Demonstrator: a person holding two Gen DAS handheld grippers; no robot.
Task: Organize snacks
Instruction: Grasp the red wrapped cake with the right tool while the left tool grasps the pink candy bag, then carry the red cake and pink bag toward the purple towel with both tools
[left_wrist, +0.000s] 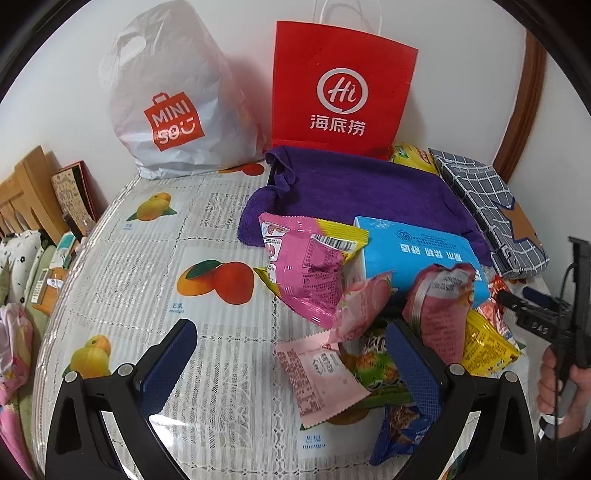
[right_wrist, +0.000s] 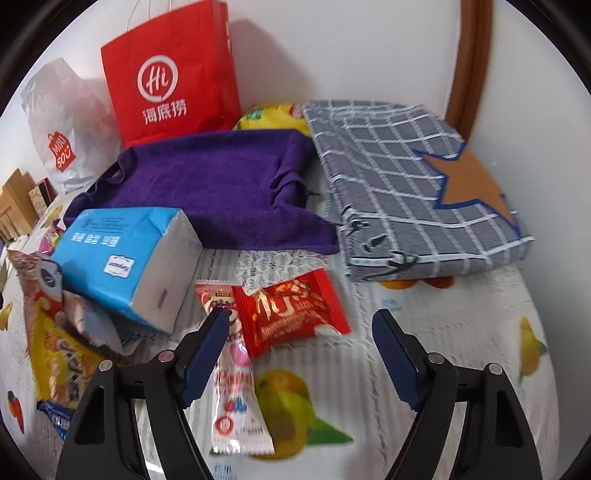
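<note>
A heap of snack packets lies on the fruit-print tablecloth (left_wrist: 155, 266). In the left wrist view my left gripper (left_wrist: 291, 343) is open and empty above a pale pink packet (left_wrist: 317, 373), with a bright pink packet (left_wrist: 314, 266), a green packet (left_wrist: 376, 365) and a yellow packet (left_wrist: 487, 347) around it. In the right wrist view my right gripper (right_wrist: 299, 332) is open and empty just above a red packet (right_wrist: 291, 314) and a long white-pink packet (right_wrist: 236, 402). The right gripper's body also shows in the left wrist view (left_wrist: 546, 314), held by a hand.
A blue tissue pack (right_wrist: 122, 254) lies beside the snacks. Behind are a purple towel (right_wrist: 210, 188), a grey checked fabric box (right_wrist: 417, 188) with a brown star, a red paper bag (left_wrist: 340, 88) and a white plastic bag (left_wrist: 170, 107) against the wall. The table edge drops off at left.
</note>
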